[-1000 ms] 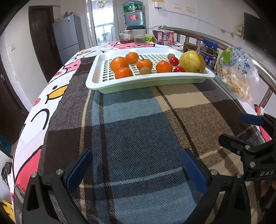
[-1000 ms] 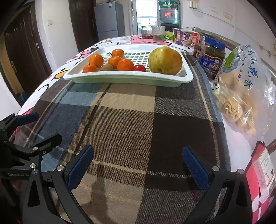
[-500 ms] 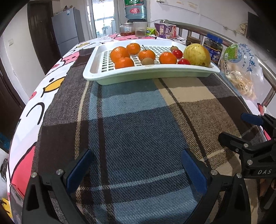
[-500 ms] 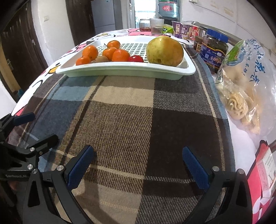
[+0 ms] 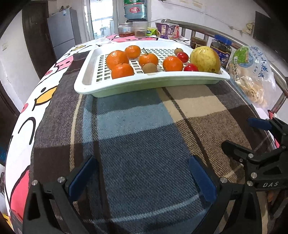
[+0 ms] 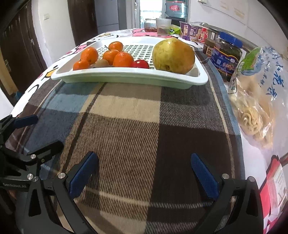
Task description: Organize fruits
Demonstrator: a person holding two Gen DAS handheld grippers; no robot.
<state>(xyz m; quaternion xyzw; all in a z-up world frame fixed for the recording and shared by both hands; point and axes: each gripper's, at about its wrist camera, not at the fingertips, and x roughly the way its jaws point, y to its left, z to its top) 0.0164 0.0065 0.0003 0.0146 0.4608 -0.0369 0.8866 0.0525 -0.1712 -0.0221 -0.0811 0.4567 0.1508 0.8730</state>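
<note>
A white slotted tray point(image 5: 126, 84) point(image 6: 126, 76) rests on the plaid blanket ahead of both grippers. It holds several oranges point(image 5: 117, 59) point(image 6: 123, 59), a brown kiwi point(image 5: 150, 68) point(image 6: 101, 63), two small red fruits point(image 5: 190, 67) point(image 6: 140, 63) and a large yellow pear point(image 5: 205, 59) point(image 6: 173, 55). My left gripper point(image 5: 142, 177) hangs open over the blanket, well short of the tray, empty. My right gripper point(image 6: 144, 173) is open and empty too, beside the left one, which shows at the left edge point(image 6: 27, 136) of the right wrist view.
A clear bag of noodles point(image 5: 252, 75) point(image 6: 255, 100) lies right of the tray. A dark jar with a blue lid point(image 6: 227, 55) and snack packets point(image 6: 192, 31) stand behind it, along a metal rail point(image 5: 216, 34). A water bottle point(image 5: 134, 9) stands at the far end.
Both grippers have moved forward toward the tray, which now looks nearer and larger. Their jaws have stayed open and empty.
</note>
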